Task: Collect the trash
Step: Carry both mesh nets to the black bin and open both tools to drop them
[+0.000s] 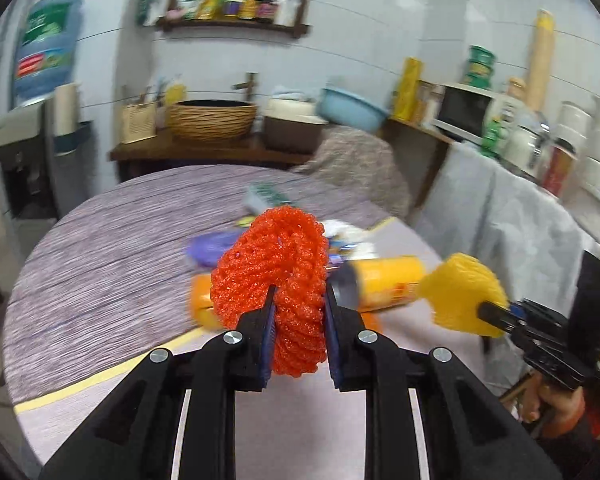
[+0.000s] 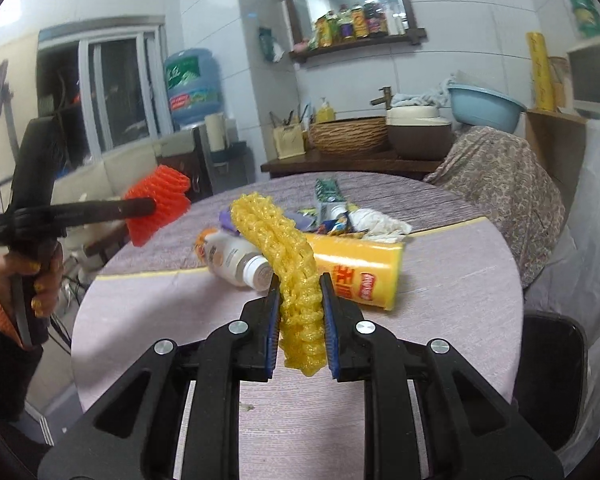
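Note:
My left gripper (image 1: 300, 300) is shut on an orange foam fruit net (image 1: 276, 264) and holds it above the round table (image 1: 100, 264). My right gripper (image 2: 300, 288) is shut on a yellow foam fruit net (image 2: 284, 256), also above the table. Each gripper shows in the other view: the right one with its yellow net (image 1: 464, 292) at the right, the left one with its orange net (image 2: 158, 204) at the left. On the table lie a yellow chip can (image 2: 360, 272), a white bottle (image 2: 236, 260), a green box (image 2: 328, 196), wrappers (image 2: 332, 224) and a crumpled tissue (image 2: 376, 220).
A black chair (image 2: 552, 368) stands at the table's right edge. Behind the table stand a cloth-covered chair (image 2: 496, 184) and a wooden counter (image 2: 340, 164) with a wicker basket, a pot and a blue basin. A water dispenser (image 2: 192, 88) stands at the left.

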Motion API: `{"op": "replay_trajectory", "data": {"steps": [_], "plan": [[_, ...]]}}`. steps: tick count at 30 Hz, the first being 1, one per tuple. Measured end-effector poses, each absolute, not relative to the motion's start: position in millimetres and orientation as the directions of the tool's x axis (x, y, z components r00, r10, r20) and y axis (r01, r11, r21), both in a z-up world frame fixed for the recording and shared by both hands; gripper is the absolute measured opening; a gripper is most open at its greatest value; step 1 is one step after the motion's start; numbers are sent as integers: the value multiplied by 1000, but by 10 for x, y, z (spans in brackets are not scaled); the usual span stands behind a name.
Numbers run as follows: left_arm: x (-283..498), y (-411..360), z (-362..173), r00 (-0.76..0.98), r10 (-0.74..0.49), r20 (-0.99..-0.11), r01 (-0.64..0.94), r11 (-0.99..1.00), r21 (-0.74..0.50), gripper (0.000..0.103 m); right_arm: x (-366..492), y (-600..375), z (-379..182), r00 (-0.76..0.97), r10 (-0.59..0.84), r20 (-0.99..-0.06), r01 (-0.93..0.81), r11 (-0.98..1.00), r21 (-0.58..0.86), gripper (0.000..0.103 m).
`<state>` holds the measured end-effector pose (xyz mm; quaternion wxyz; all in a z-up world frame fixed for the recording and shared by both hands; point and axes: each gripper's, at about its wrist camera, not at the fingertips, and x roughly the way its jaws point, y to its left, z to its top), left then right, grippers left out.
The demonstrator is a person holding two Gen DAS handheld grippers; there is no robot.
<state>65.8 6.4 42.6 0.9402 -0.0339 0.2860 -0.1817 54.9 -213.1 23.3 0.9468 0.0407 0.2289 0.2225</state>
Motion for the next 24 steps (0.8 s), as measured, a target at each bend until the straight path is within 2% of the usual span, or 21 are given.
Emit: {"op": "replay_trajectory", "data": {"steps": [5, 10, 14, 19, 24], "plan": [[914, -705, 389, 658, -524, -540, 511, 838, -191, 21, 462, -2591, 296, 862, 324, -390, -276, 945, 174, 20], [1169, -1573, 331, 525, -628, -574, 646, 733, -212, 21, 443, -3304, 292, 908, 112, -404, -47, 985, 169, 20], [1279, -2307, 197, 446, -645, -621, 710, 677, -194, 21, 558, -3923, 60, 880, -42, -474, 134, 977, 163, 20], [1550, -3085, -197, 320, -622, -715, 726, 646, -237, 21, 738, -4659, -580, 794, -68, -604, 287, 918, 274, 20], [1737, -3596, -635, 227, -577, -785, 704, 654, -277, 21, 891, -4929, -1080, 726, -63, -685, 360, 883, 301, 20]]}}
